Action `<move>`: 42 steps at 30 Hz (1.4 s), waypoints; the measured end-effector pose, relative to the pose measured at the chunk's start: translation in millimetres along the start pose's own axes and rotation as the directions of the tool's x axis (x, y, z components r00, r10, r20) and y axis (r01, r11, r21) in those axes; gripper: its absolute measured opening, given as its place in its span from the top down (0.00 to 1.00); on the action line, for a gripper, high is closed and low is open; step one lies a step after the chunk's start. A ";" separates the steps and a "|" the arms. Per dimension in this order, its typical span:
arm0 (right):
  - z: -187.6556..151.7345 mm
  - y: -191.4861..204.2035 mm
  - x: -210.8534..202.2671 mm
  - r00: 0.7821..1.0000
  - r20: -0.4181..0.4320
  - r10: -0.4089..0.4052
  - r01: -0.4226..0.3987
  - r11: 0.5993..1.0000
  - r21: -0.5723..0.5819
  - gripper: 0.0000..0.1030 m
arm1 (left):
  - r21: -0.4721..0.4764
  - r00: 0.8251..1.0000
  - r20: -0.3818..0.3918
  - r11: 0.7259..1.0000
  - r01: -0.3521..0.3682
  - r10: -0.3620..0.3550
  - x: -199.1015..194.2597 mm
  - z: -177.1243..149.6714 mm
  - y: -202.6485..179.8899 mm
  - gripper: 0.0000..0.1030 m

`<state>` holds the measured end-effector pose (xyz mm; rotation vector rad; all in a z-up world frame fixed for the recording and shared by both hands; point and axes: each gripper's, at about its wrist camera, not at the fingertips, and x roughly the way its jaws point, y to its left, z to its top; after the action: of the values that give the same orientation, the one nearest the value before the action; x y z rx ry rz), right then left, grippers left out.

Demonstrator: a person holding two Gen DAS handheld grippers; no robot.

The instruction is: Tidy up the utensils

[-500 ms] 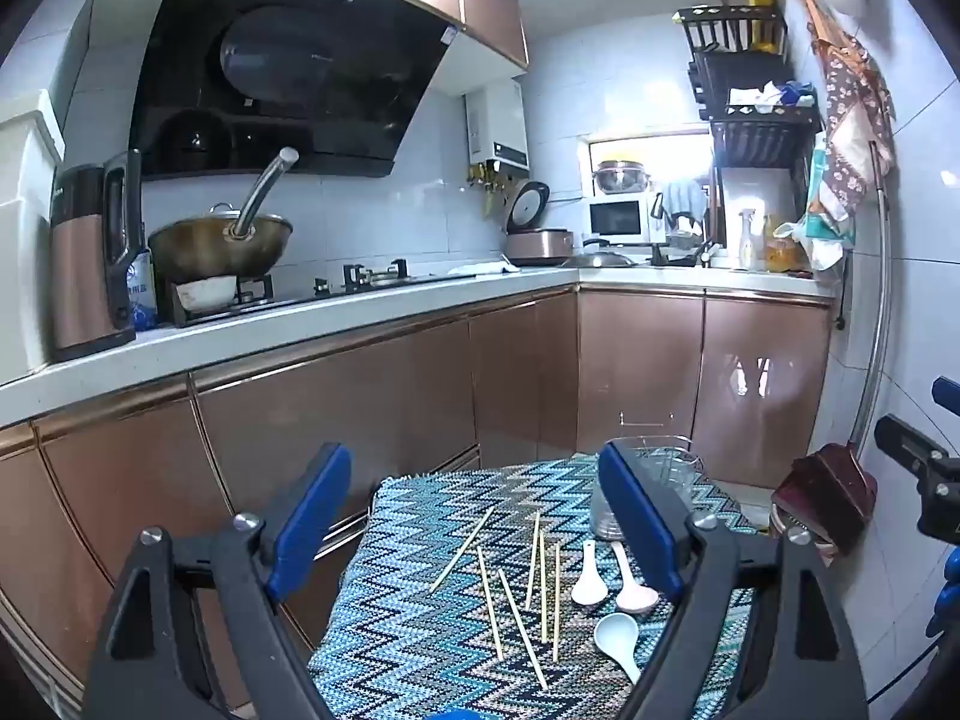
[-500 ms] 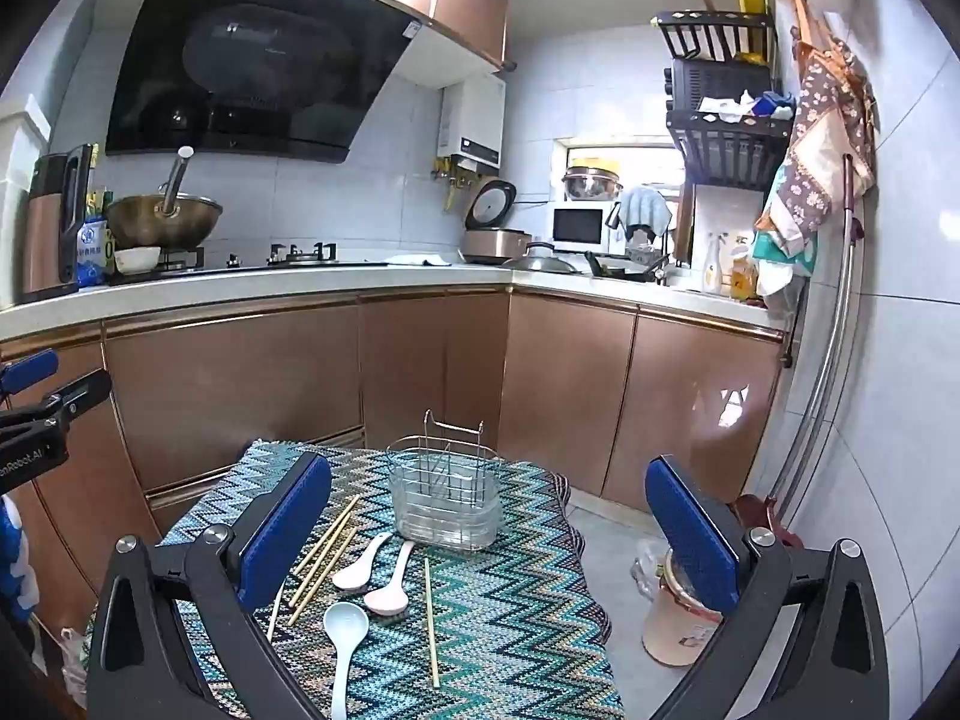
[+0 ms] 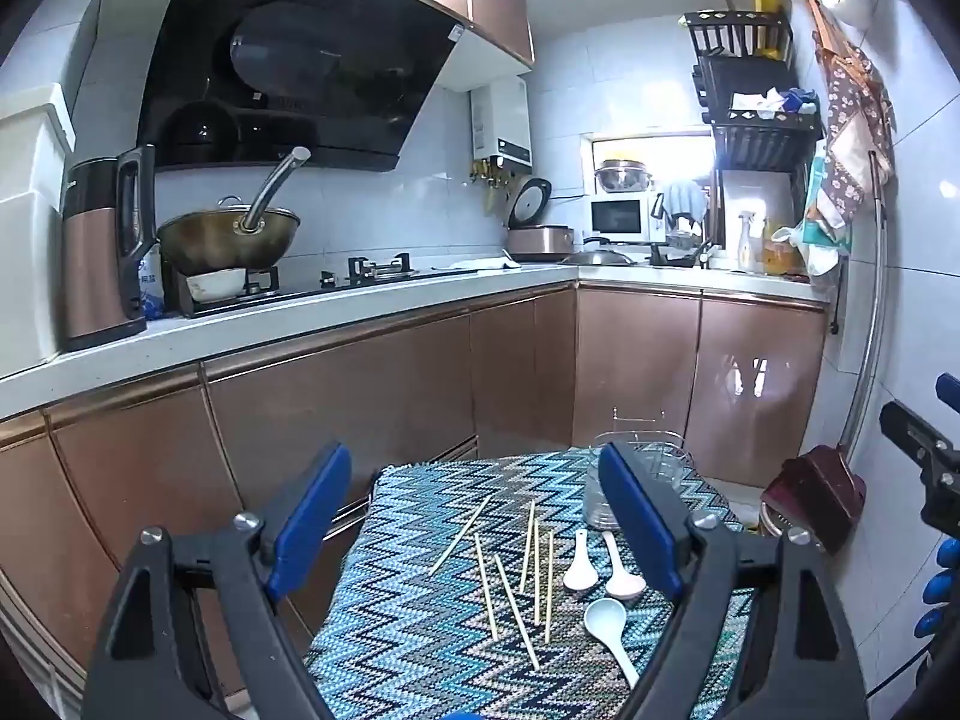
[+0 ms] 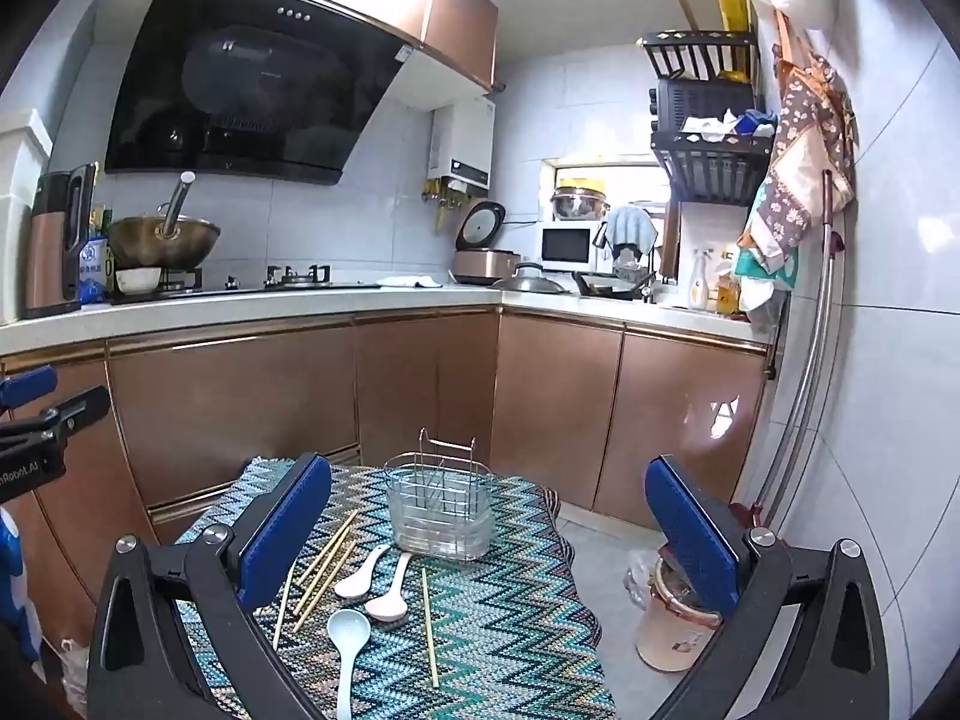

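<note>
Several wooden chopsticks point(image 3: 528, 564) point(image 4: 324, 564) lie loose on a small table covered by a zigzag cloth point(image 3: 420, 648) point(image 4: 510, 630). Beside them lie a white spoon point(image 3: 581, 564) point(image 4: 360, 577), a pink spoon point(image 3: 621, 573) point(image 4: 390, 597) and a pale blue spoon point(image 3: 607, 618) point(image 4: 345, 630). A wire utensil caddy point(image 4: 439, 507) point(image 3: 657, 462) stands upright at the cloth's far end. My left gripper point(image 3: 480, 516) hangs open above the near end with nothing between its fingers. My right gripper point(image 4: 489, 534) is also open and empty, held above the table's right side.
Copper-fronted kitchen cabinets point(image 4: 270, 408) with a white counter run behind and to the left of the table. A pink bin point(image 4: 672, 624) stands on the floor to the right. A tiled wall with a metal pole point(image 4: 810, 372) closes the right side.
</note>
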<state>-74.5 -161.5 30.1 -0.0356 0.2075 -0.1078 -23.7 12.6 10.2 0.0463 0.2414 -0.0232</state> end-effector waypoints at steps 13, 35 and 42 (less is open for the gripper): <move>-5.3 13.2 -15.4 0.999 0.025 0.019 -0.019 1.000 -0.001 0.00 | 0.025 0.999 0.015 0.999 -0.044 0.044 -23.0 -1.2 1.4 0.18; -4.5 22.2 -22.2 0.998 0.046 0.038 -0.037 0.999 -0.005 0.00 | 0.028 0.997 0.051 0.997 -0.067 0.065 -35.1 3.6 1.5 0.18; -2.1 17.1 -17.0 0.998 0.046 0.046 -0.046 0.999 0.007 0.00 | 0.024 0.996 0.057 0.998 -0.065 0.064 -28.6 1.4 -0.4 0.18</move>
<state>-89.8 -142.7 30.8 -0.0256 0.1621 -0.0616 -51.1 12.6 18.4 0.0791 0.1831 0.0368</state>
